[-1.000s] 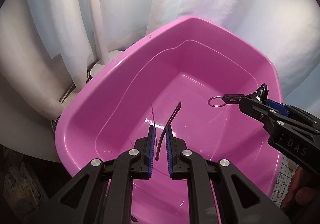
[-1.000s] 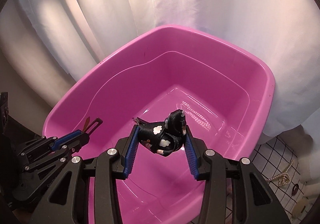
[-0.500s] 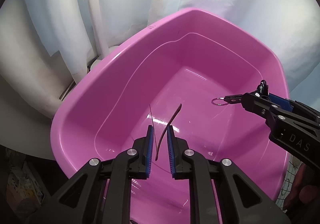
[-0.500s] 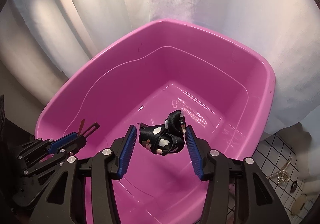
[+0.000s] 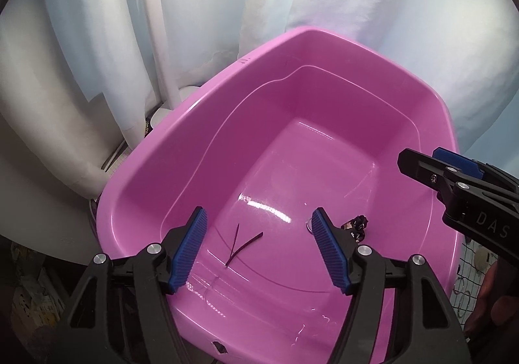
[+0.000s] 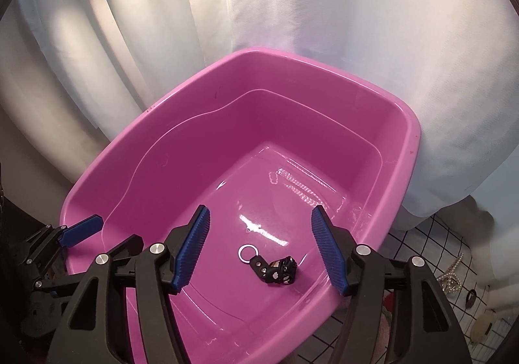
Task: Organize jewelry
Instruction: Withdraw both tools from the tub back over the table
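A pink plastic tub fills both views. A thin dark maroon hair clip lies on its floor near the front. A black patterned strap with a metal key ring lies on the floor too; it also shows in the left wrist view, partly behind a finger. My left gripper is open and empty above the clip. My right gripper is open and empty above the strap. The right gripper's finger shows at the right of the left wrist view.
White curtains hang behind the tub. A black-gridded white surface lies at the right with a pearl hair clip and other small pieces on it. A white pole stands at the back left.
Both grippers opened. The maroon clip dropped from my left gripper and the strap with ring dropped from my right gripper; both now lie on the tub floor.
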Available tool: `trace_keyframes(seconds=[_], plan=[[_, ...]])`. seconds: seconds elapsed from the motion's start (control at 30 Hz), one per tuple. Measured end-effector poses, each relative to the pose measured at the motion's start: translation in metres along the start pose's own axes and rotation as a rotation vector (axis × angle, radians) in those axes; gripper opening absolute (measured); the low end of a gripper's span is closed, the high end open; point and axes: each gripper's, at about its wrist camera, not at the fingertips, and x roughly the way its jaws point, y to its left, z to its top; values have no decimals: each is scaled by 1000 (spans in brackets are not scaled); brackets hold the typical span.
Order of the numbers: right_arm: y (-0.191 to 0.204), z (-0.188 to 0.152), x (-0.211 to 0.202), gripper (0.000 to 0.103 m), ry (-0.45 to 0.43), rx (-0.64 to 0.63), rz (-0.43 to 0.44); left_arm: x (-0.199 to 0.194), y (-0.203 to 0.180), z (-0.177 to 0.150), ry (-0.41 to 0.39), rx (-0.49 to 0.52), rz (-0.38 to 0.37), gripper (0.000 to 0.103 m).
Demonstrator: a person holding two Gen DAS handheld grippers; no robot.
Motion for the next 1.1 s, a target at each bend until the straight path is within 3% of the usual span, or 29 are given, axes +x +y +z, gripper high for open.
trace_keyframes(seconds=[0.33,0.6,0.87,1.1], plan=[[2,-7,-19,63,-37,20,1,-18,-2,-6,-27,18,6,66],[-5,-34,-54,63,-112,45,-15,-36,-9,-16,-63,39,15,70],[-11,-99,-107,66,-239,58,-92,-68,-23,-47,-158,83,-33,79],[-43,-181,-145,67,-266,171,-137,-98,-55,-89,-231,182,-96,89]])
